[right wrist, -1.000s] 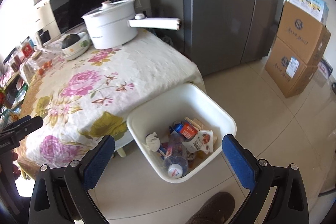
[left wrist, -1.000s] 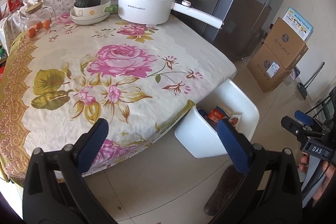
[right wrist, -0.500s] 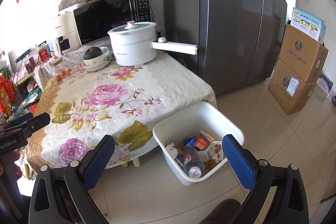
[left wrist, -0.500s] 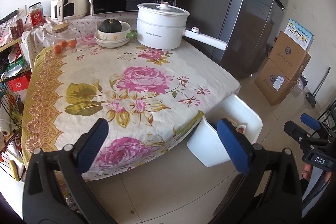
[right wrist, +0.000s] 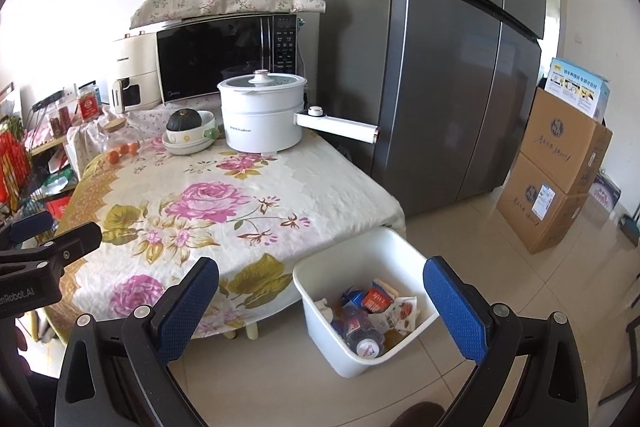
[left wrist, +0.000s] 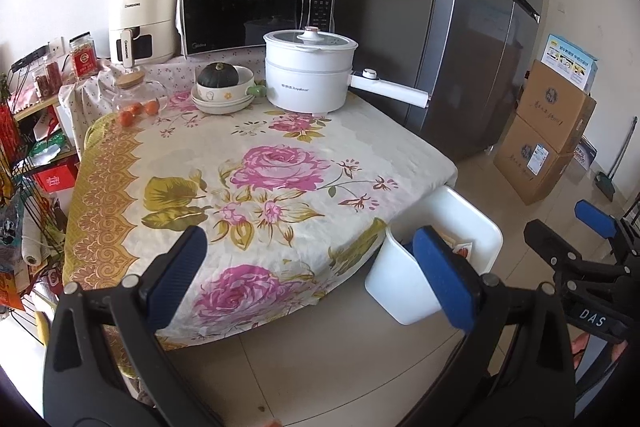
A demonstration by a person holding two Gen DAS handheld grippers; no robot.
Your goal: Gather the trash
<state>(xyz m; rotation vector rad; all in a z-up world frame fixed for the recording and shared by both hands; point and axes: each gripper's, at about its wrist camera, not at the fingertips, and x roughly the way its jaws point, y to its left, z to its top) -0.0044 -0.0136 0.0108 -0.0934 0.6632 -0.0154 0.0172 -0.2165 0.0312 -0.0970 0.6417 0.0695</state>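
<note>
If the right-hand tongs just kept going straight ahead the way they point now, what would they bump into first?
Probably the near edge of the flowered tablecloth, just left of the white bin. The right tongs are open and empty; depth is hard to judge.

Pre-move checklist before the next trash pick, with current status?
1. Left hand-held gripper open, nothing held: ok.
2. Right hand-held gripper open, nothing held: ok.
3. White plastic trash bin upright on the floor beside the table: ok.
4. Bin has room: ok; clear plastic bottle and wrappers lie low inside.
5. Trash left on floral tablecloth: none visible.
6. Trash on the floor elsewhere: cannot tell.
</note>
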